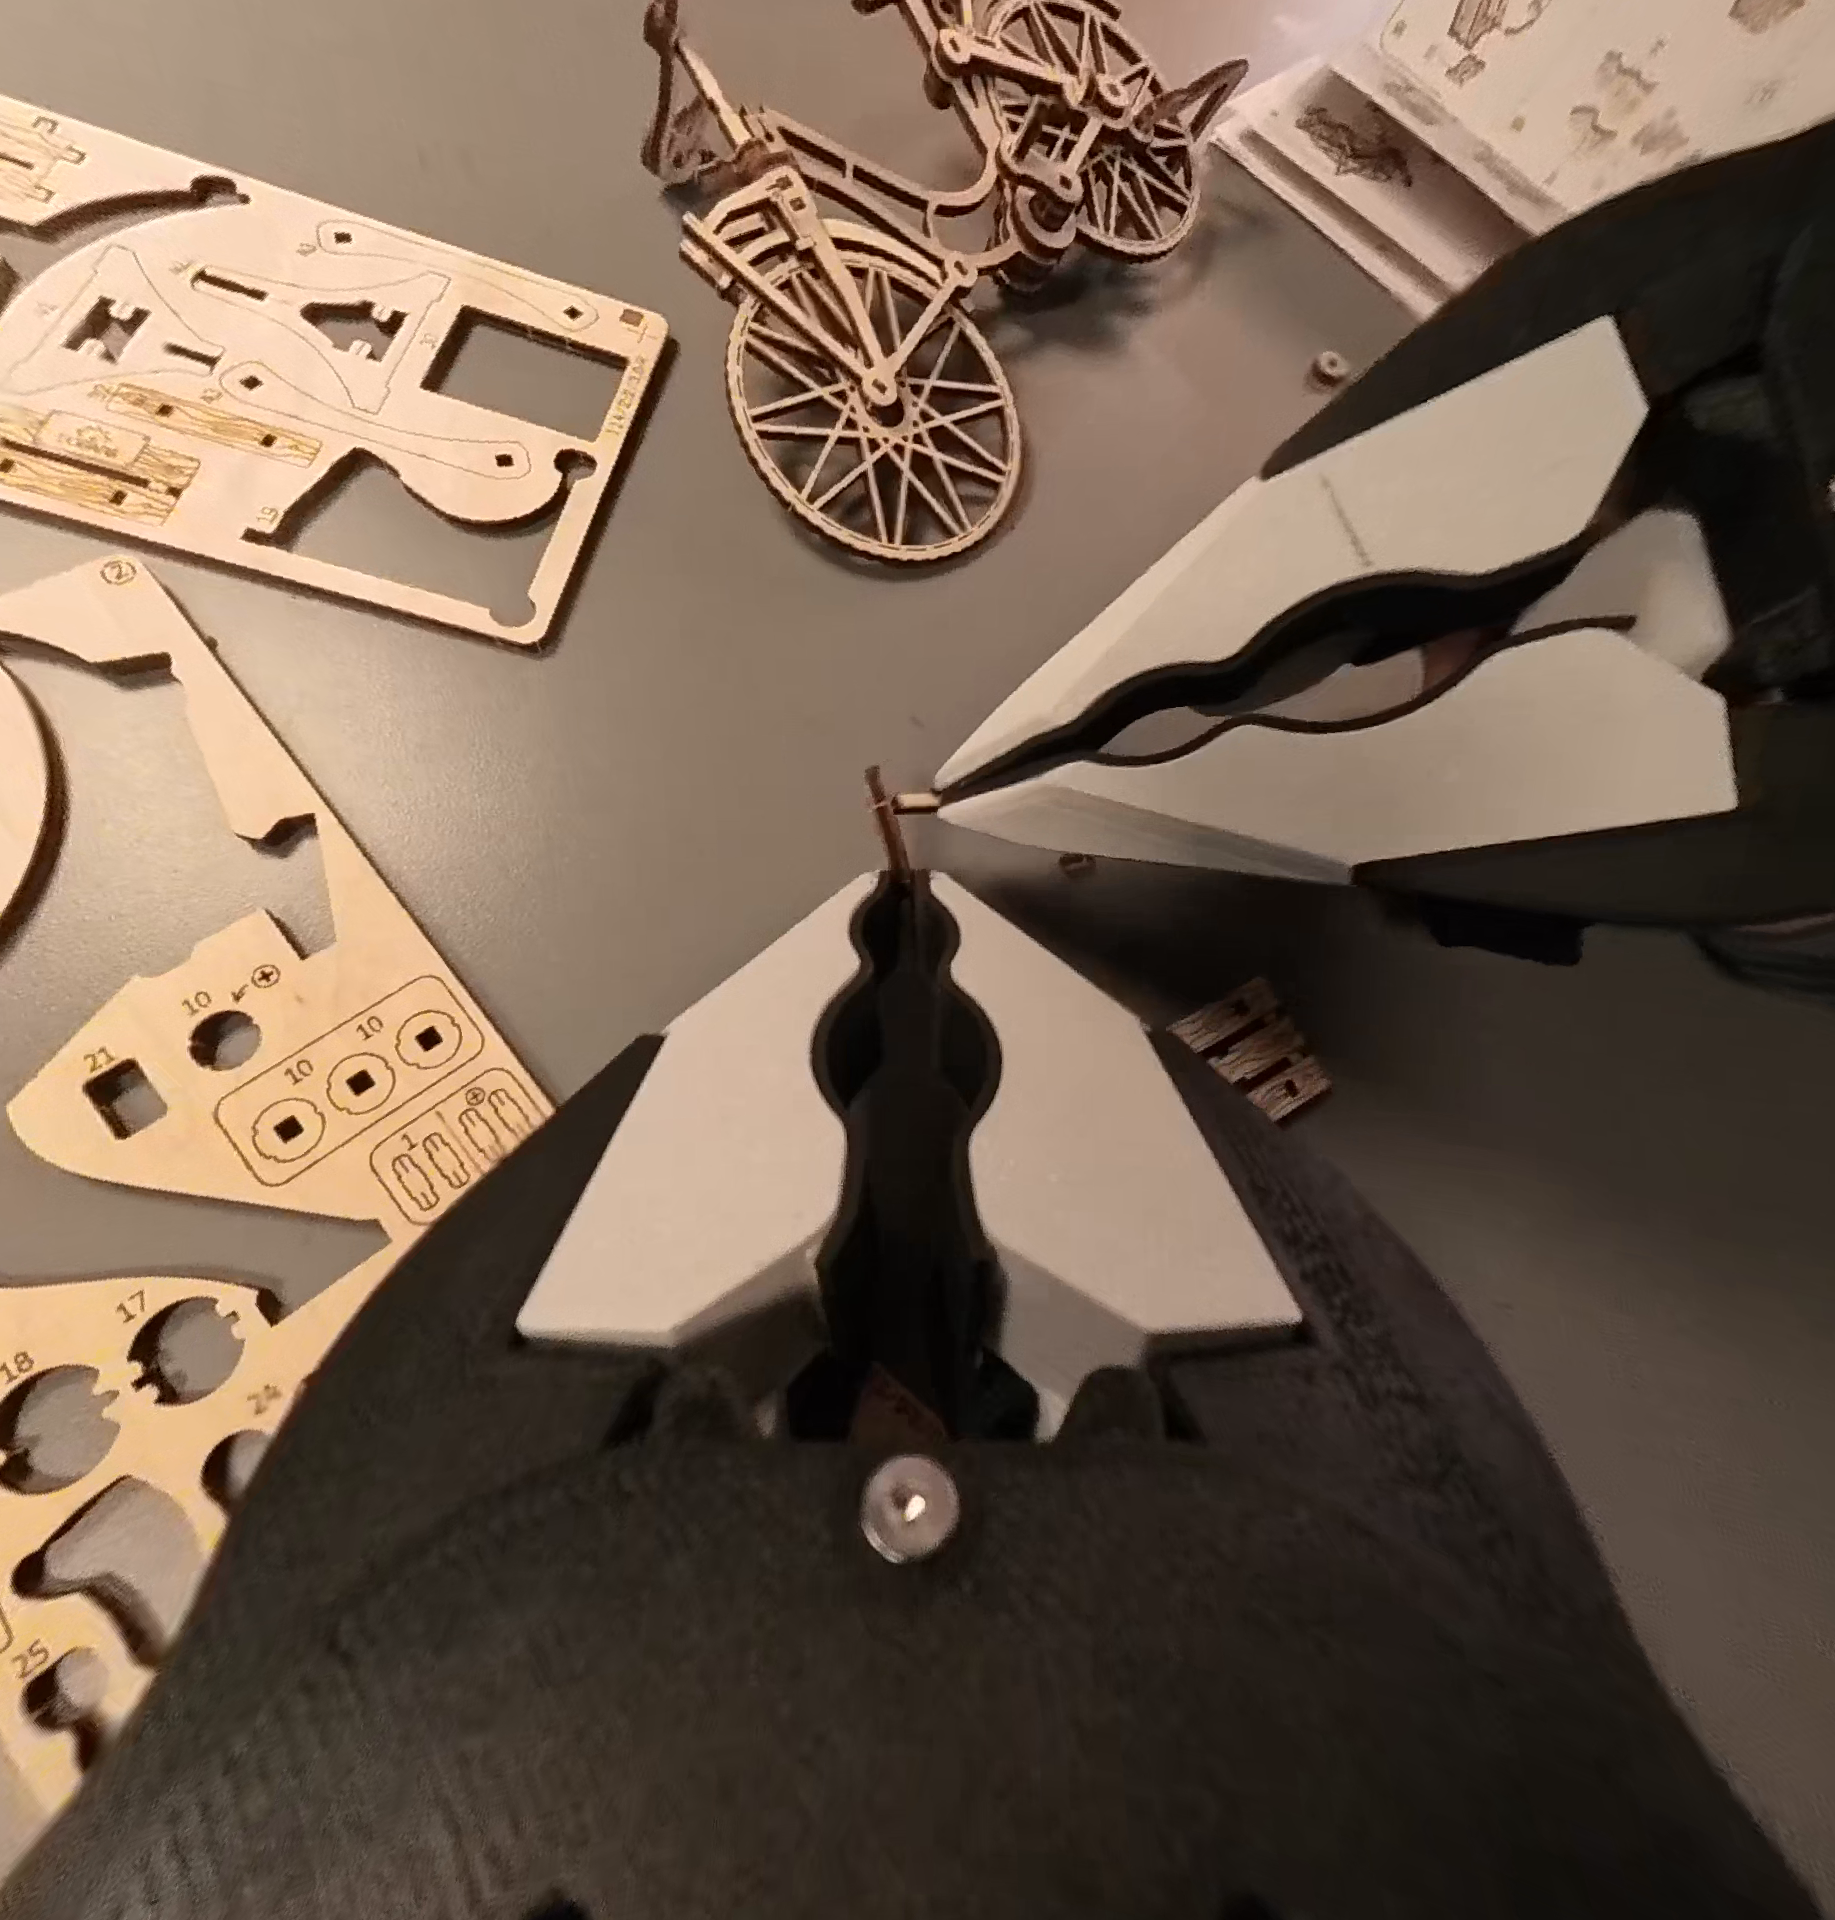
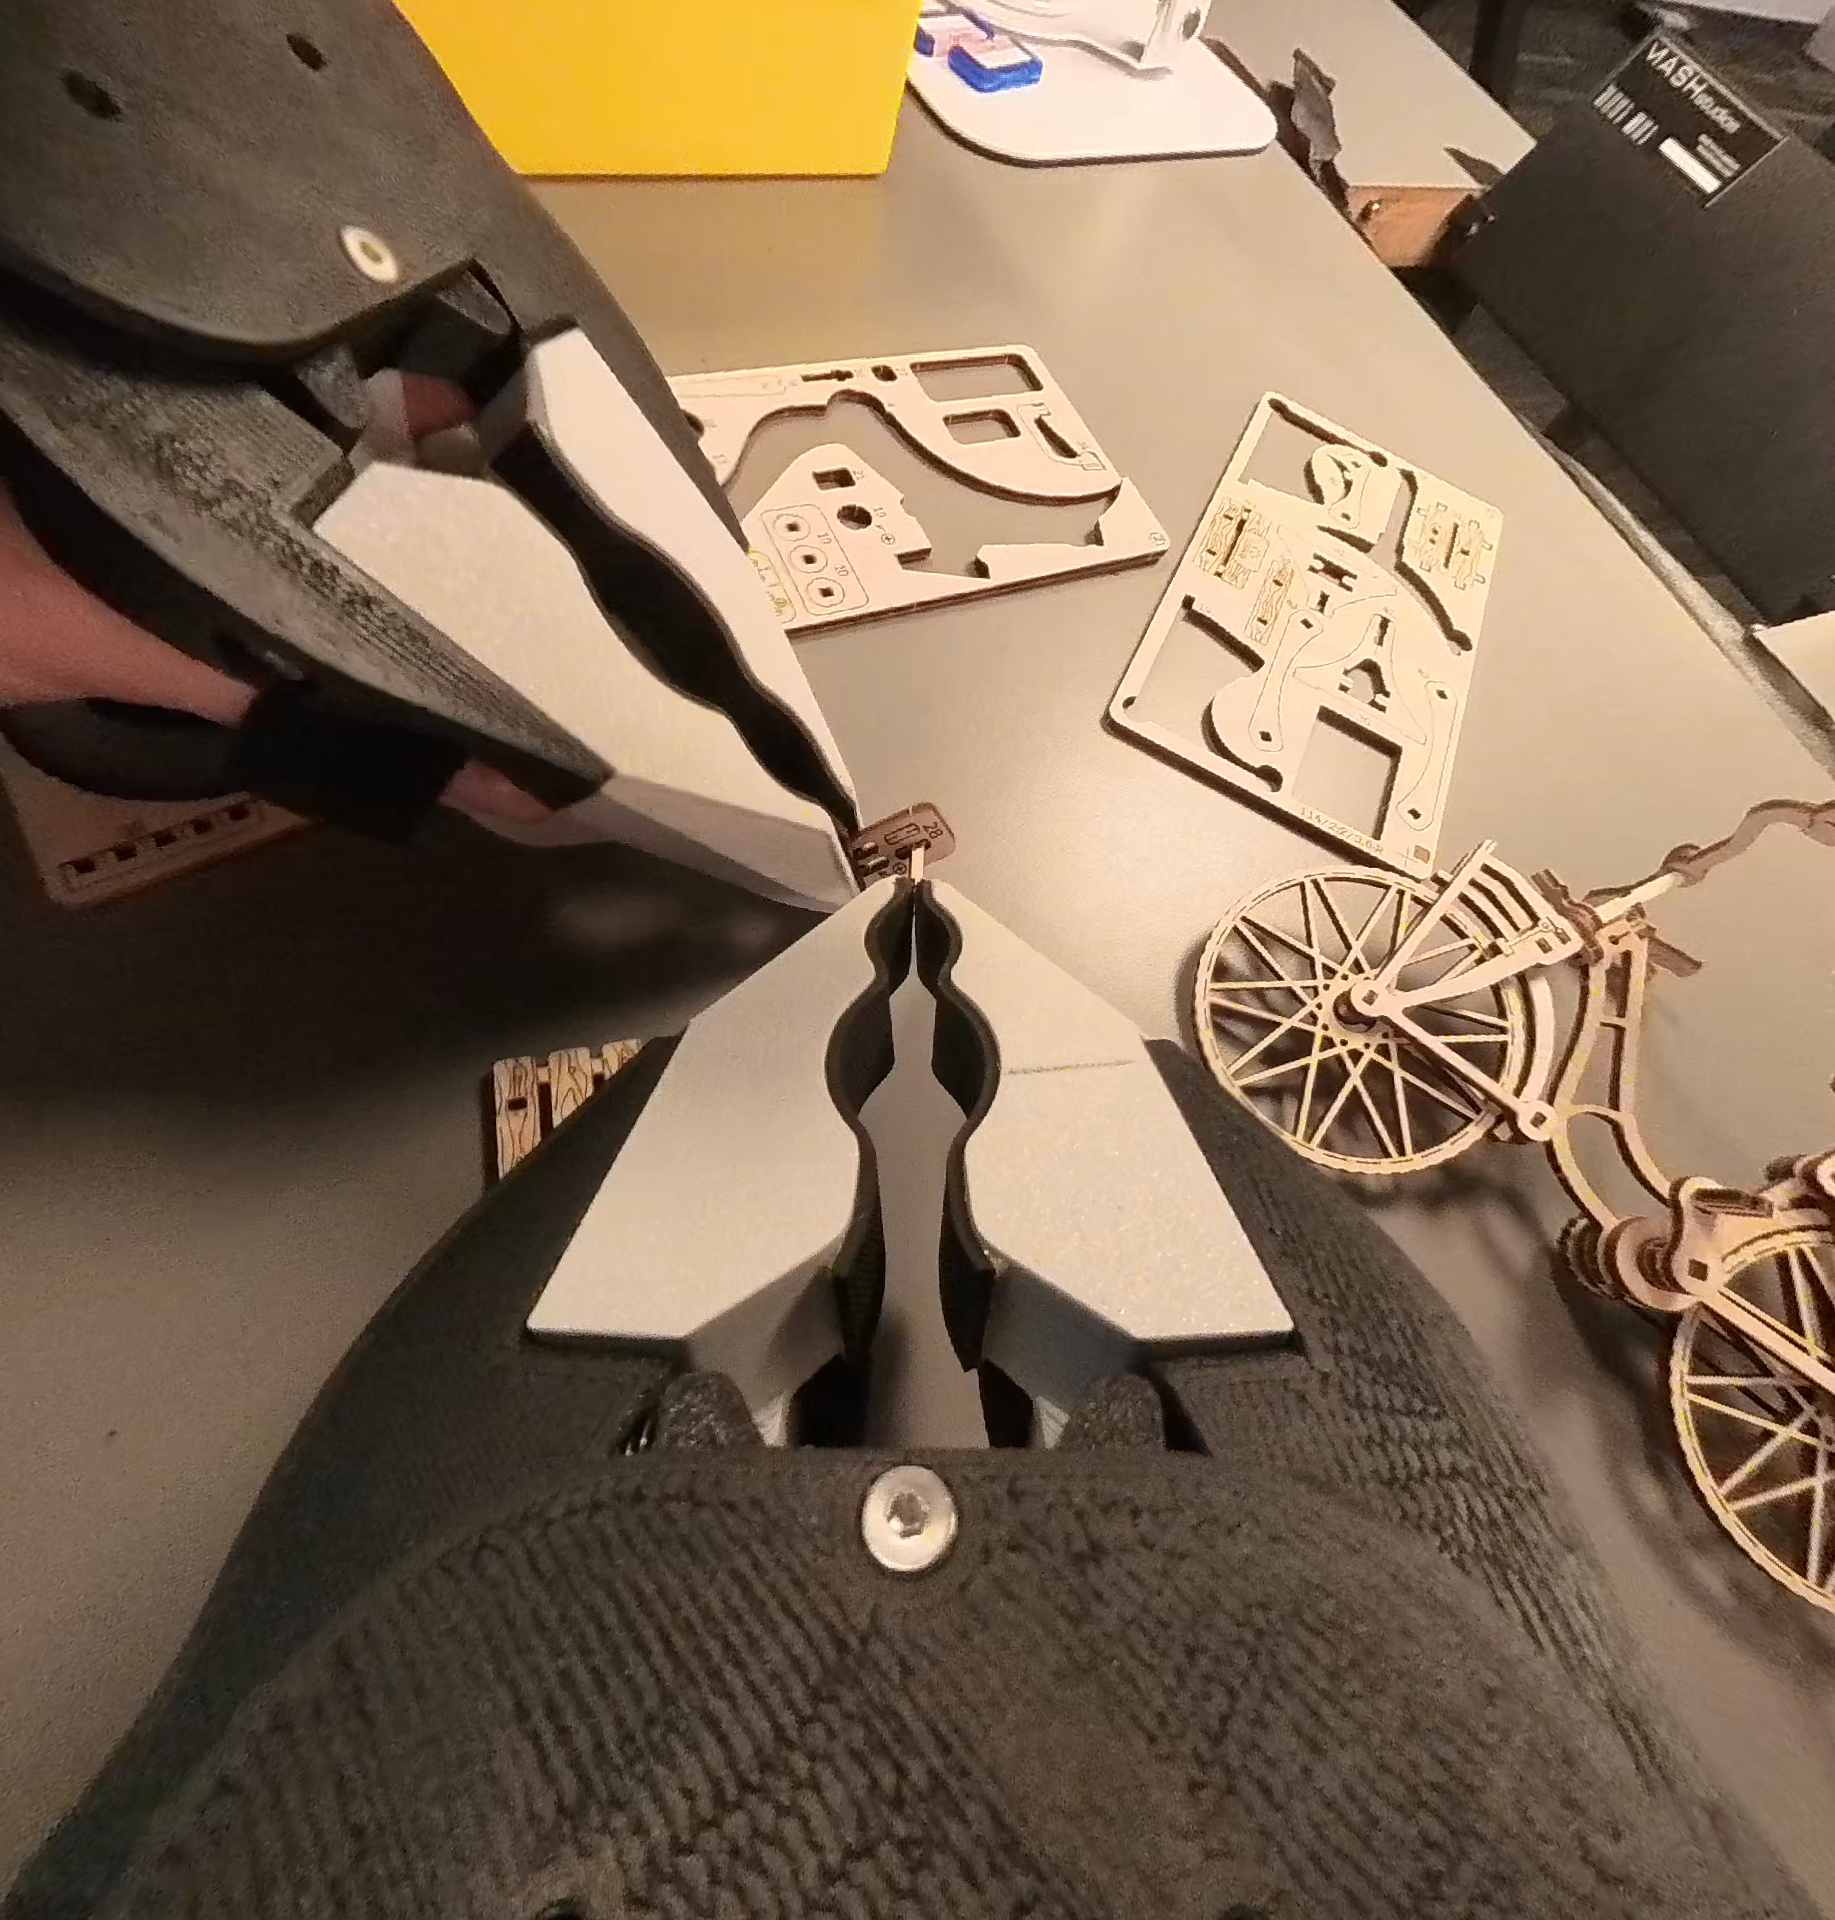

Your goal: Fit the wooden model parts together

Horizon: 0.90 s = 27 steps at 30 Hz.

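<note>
The left tool (image 1: 902, 881) is clamped on a thin flat wooden piece (image 1: 889, 831) that stands edge-on above its tips. The right tool (image 1: 939, 802) comes in from the right, tilted down, pinching a tiny wooden peg (image 1: 915, 801) whose end touches that piece. Both meet above the grey bench (image 1: 601, 727). A hand (image 2: 82, 665) grips the left tool's handle. The wooden bicycle model (image 1: 871, 343) lies beyond, with part sheets (image 1: 300, 395) to the left.

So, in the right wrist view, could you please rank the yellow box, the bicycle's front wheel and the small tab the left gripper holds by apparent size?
1. Yellow box, though cropped and farther away.
2. Front wheel.
3. Tab in the left gripper, clearly smallest despite being close.
</note>
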Available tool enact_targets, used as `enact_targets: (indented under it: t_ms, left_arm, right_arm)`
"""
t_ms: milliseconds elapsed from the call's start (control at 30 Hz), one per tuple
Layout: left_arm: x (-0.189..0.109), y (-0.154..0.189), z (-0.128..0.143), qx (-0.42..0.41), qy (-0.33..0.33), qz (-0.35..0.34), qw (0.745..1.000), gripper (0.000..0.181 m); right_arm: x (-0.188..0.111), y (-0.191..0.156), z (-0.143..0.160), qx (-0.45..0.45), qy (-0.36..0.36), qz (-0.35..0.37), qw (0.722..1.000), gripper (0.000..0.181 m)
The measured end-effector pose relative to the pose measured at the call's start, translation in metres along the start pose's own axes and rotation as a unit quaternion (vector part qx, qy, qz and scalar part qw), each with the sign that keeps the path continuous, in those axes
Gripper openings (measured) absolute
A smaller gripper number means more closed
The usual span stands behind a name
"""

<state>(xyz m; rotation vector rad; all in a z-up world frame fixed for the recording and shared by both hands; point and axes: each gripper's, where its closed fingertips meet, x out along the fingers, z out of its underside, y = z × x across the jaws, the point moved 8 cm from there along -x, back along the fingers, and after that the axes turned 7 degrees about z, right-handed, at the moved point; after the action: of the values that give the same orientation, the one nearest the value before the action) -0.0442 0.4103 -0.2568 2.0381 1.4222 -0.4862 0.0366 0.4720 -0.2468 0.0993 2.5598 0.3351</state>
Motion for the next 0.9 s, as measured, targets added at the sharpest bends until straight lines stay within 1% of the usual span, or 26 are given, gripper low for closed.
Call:
enact_targets:
  t_ms: [33, 267, 467, 600, 700, 833, 900]
  left_arm:
    - [0.000, 0.001, 0.000, 0.012, -0.003, -0.006, 1.000, 0.000]
    - [0.001, 0.006, 0.001, 0.066, -0.015, -0.016, 0.998, 0.000]
    - [0.001, 0.010, 0.002, 0.124, -0.029, -0.030, 0.991, 0.000]
    - [0.002, 0.011, 0.001, 0.125, -0.033, -0.036, 0.991, 0.001]
    - [0.002, 0.012, 0.001, 0.123, -0.032, -0.036, 0.991, 0.001]
    - [0.002, 0.011, 0.001, 0.112, -0.028, -0.028, 0.993, 0.002]
    - [0.001, 0.011, 0.001, 0.112, -0.029, -0.020, 0.993, 0.001]
  right_arm:
    - [0.000, 0.001, 0.000, 0.001, 0.000, -0.006, 1.000, 0.000]
    - [-0.001, 0.006, 0.003, 0.002, 0.002, -0.051, 0.999, 0.000]
    - [-0.003, 0.007, 0.005, -0.035, 0.013, -0.061, 0.997, 0.000]
    - [-0.006, 0.007, 0.003, -0.031, 0.029, -0.069, 0.997, 0.000]
    - [-0.004, 0.007, 0.004, -0.042, 0.022, -0.062, 0.997, 0.000]
    - [-0.002, 0.006, 0.003, -0.050, 0.025, -0.056, 0.997, 0.000]
    - [-0.004, 0.006, 0.004, -0.062, 0.030, -0.068, 0.995, 0.000]
